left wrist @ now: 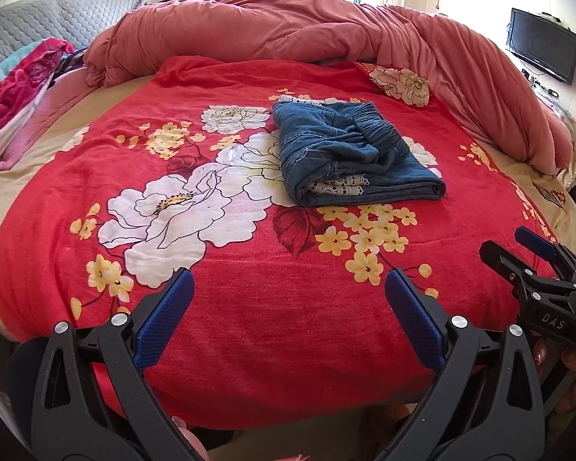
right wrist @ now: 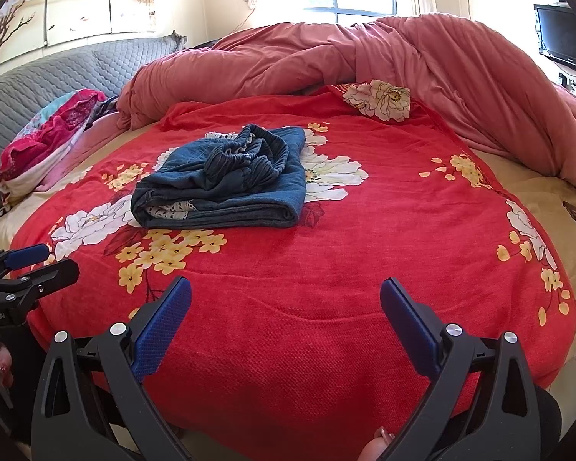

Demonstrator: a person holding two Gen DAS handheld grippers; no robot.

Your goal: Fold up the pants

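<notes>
The blue denim pants [left wrist: 349, 153] lie folded in a compact bundle on the red floral blanket [left wrist: 249, 307], with the elastic waistband on top and a white lace trim showing at the near edge. They also show in the right wrist view [right wrist: 226, 184], left of centre. My left gripper [left wrist: 288, 280] is open and empty, held near the bed's front edge, well short of the pants. My right gripper [right wrist: 286, 288] is open and empty too, also back near the front edge. The right gripper shows at the right of the left wrist view [left wrist: 518, 246].
A bunched pink duvet [left wrist: 307, 30] lies along the back and right of the bed. A pile of red and patterned clothes [left wrist: 15, 84] sits at the left by the grey quilted headboard [left wrist: 50, 19]. A television [left wrist: 541, 50] hangs on the right wall.
</notes>
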